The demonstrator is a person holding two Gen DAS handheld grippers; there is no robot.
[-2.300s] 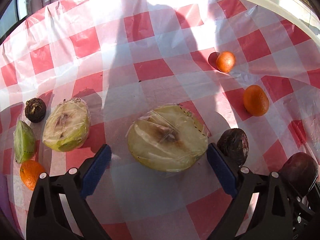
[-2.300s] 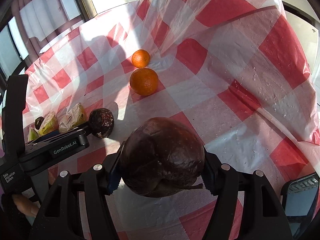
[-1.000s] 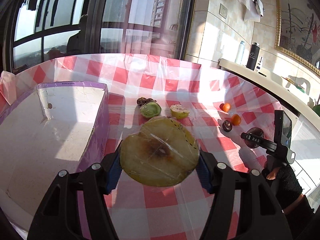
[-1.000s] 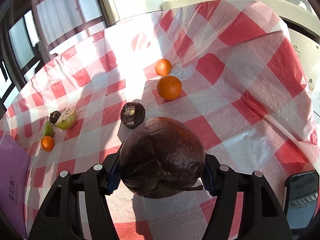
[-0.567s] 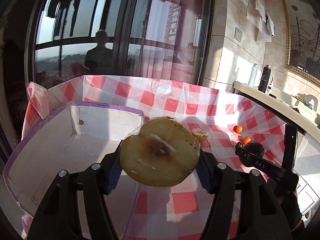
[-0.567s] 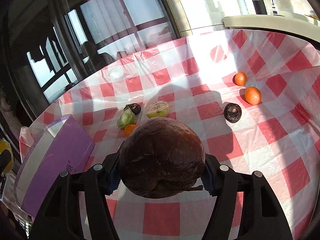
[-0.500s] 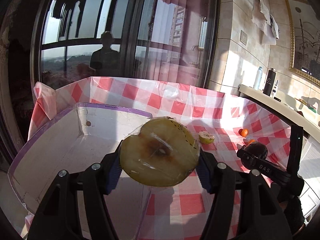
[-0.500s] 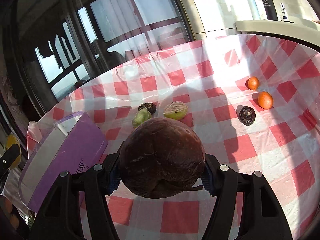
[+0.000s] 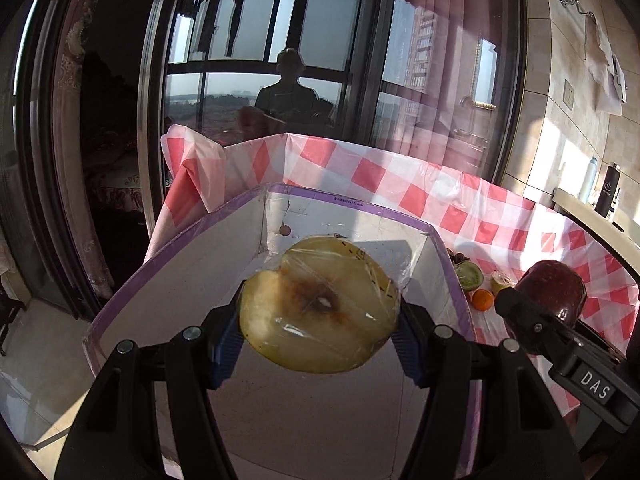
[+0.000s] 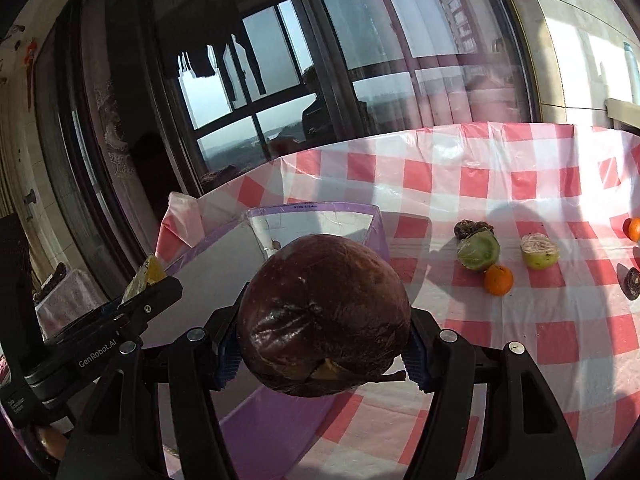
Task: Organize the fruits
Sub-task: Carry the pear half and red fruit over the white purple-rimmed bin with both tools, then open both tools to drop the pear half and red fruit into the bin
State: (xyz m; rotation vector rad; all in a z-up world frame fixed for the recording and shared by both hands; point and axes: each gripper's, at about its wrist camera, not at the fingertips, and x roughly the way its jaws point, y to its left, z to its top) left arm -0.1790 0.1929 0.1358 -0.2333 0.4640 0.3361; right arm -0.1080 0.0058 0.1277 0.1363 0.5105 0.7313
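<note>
A wrapped apple half (image 9: pixel 320 306) is pinched in the left gripper (image 9: pixel 318 338), held up over the white inside of the purple-edged box (image 9: pixel 356 205). Next over, a dark wrinkled apple (image 10: pixel 324 318) is clamped in the right gripper (image 10: pixel 320 354), just by the box's right wall. Further right, leftover fruit is scattered on the checked surface (image 10: pixel 540 320), a small orange (image 10: pixel 499 280) included.

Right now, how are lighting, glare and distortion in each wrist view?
Left wrist: the window frame bows from fisheye, the glass reflects a silhouette, sun washes the right wall, the wrapped fruit half is sharp. Right wrist: the dark fruit is glossy, sunlit checked tablecloth shows soft shadows.
</note>
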